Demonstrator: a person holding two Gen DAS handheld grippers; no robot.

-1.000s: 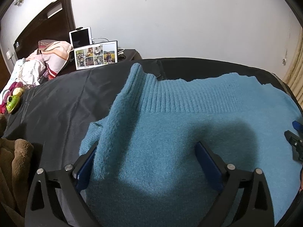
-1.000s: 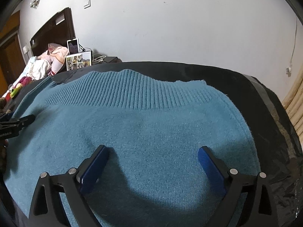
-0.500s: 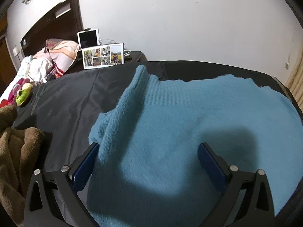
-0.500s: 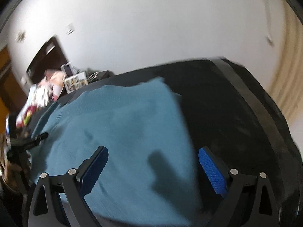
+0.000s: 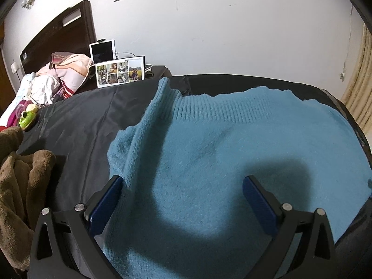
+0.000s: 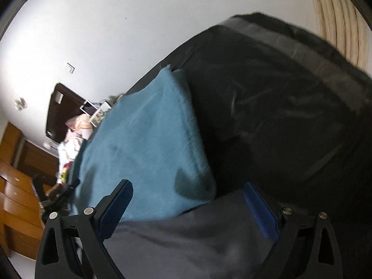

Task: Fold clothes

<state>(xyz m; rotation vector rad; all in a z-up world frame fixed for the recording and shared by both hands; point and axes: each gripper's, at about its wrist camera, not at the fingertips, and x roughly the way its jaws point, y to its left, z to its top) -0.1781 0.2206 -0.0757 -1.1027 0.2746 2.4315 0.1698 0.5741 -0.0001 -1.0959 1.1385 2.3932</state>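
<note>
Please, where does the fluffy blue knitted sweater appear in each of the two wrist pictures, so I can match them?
Left wrist view: the fluffy blue knitted sweater fills the centre and right, spread flat on the black bed cover, ribbed band toward the wall.
Right wrist view: the sweater lies left of centre, tilted, its corner between the open tongs.
Shared landmark: the dark wooden headboard against the white wall.

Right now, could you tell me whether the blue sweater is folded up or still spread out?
Mostly spread: the blue sweater lies flat on the black sheet, only its left sleeve folded inward.
</note>
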